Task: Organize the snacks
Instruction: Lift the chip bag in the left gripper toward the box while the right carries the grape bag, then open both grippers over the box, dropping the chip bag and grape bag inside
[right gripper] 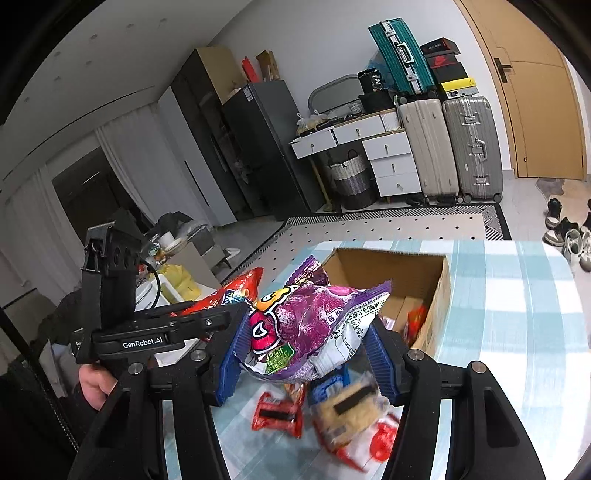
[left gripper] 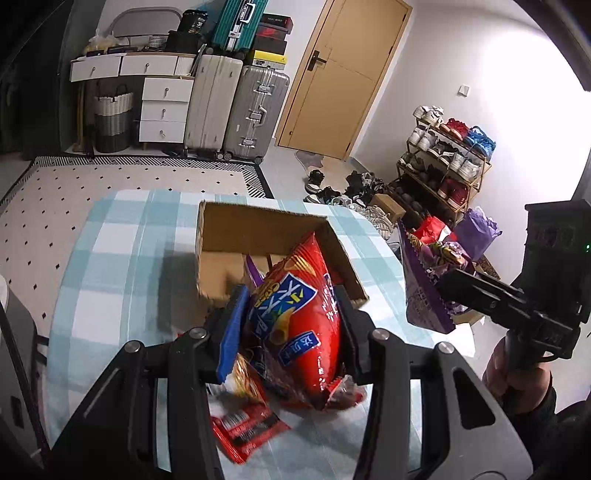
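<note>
Left gripper fingers pinch a puffy red foil snack bag; right gripper fingers pinch a crinkled purple snack bag. Ahead of both fingertips sits the open brown cardboard box on the desk — carry each bag over its rim before letting go.

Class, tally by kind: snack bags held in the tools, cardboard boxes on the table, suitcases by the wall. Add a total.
Held bags: 2, red bag and purple bag
Box: 1
Suitcases: 3, teal suitcase, beige suitcase, silver suitcase
Total: 6
</note>
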`<state>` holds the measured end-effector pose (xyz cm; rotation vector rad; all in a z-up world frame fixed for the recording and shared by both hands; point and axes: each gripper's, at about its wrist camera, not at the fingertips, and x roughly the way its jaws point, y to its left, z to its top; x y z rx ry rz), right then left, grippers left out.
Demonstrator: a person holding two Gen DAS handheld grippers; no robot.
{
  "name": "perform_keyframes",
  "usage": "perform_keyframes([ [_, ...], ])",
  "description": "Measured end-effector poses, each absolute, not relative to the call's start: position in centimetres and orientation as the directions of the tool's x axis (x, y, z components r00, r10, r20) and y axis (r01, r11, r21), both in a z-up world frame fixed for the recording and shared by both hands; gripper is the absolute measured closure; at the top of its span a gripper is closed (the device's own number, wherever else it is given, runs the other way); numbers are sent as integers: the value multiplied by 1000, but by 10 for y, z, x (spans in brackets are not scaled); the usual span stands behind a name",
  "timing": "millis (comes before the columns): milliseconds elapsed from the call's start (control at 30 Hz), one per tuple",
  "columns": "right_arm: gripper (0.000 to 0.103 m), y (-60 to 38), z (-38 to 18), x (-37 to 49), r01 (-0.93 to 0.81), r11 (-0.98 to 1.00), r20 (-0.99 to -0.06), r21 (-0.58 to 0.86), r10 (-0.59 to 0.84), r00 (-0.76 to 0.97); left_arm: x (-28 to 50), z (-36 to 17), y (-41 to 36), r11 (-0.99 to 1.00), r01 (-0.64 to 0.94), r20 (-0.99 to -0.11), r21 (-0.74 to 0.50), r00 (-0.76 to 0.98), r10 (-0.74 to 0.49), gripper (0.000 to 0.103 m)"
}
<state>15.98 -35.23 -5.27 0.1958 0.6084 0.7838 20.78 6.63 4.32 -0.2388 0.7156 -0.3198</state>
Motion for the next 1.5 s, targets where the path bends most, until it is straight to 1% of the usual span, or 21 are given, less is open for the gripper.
perform_keyframes([
  [300,43,-335,-39,210,-612,691,-437,384,720,539,270,48,57,937,209,-638,-280,689,-344,61],
  [567,44,-327,-50,253,-584,693,-447,424,720,531,321,34,39,939,232,-670,-254,658,-344,61],
  [867,43,-318,-75,286,-553,742,-516,380,666,539,366,4,28,943,238,-712,-233,619,-333,61],
  [967,43,-313,-88,296,-533,769,-555,354,631,543,376,-8,27,958,213,-718,-193,635,-286,61],
  [1067,43,-312,-105,308,-504,763,-562,405,643,521,390,-24,30,950,199,-728,-240,611,-312,61],
  [1133,42,-307,-114,312,-494,784,-590,376,614,524,395,-32,30,953,189,-734,-235,608,-302,60],
  [1200,39,-302,-119,314,-500,800,-613,332,585,530,402,-38,32,961,167,-754,-221,595,-277,58],
  [1233,38,-302,-120,314,-499,805,-613,322,578,538,405,-40,33,963,159,-763,-218,587,-270,54],
  [1267,35,-303,-120,312,-499,806,-611,319,577,542,406,-41,36,966,147,-764,-215,591,-260,46],
  [1300,30,-304,-120,312,-500,807,-609,315,575,546,405,-41,38,965,146,-761,-216,595,-260,42],
  [1333,29,-306,-118,310,-498,814,-605,300,566,560,404,-41,39,964,152,-756,-218,598,-265,39],
  [1500,29,-318,-109,298,-496,815,-580,300,569,584,391,-31,46,965,150,-745,-217,613,-263,38],
])
